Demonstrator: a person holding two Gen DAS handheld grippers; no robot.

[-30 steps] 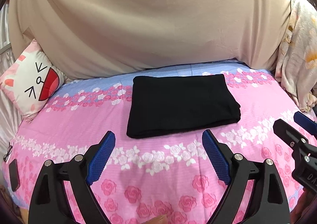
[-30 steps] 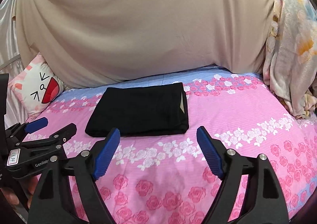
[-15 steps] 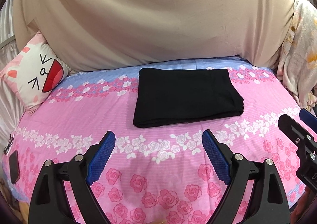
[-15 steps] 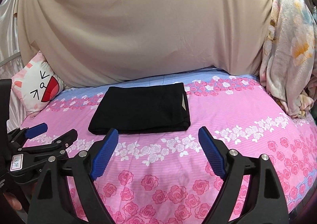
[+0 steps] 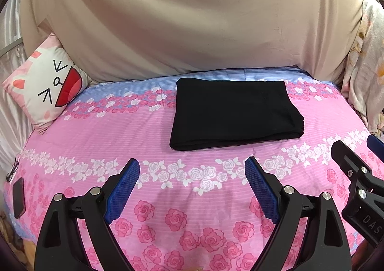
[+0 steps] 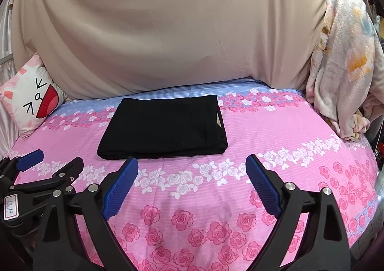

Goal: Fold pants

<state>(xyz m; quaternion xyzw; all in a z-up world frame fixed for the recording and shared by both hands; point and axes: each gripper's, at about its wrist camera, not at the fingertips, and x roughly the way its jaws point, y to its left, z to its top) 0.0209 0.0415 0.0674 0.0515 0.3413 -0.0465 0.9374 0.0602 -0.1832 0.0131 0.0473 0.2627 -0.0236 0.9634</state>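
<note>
Folded black pants (image 5: 234, 113) lie flat on bed (image 5: 100, 131); left tongs (image 5: 192, 169) gape wide, empty, well short of them.

The floral pale blanket (image 5: 367, 59) at the right is cut by the frame edge, the flat dark slab (image 5: 18, 197) at the bed's near left edge is too indistinct to identify, and the folded black pants (image 6: 165, 124) hide their inner layers.

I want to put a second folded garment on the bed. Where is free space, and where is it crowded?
Free: the pink rose sheet between the folded black pants and both open grippers, left gripper and right gripper; also between the pants and the cat cushion. Crowded: the right edge by the floral blanket, and the left edge, where a phone lies.
</note>
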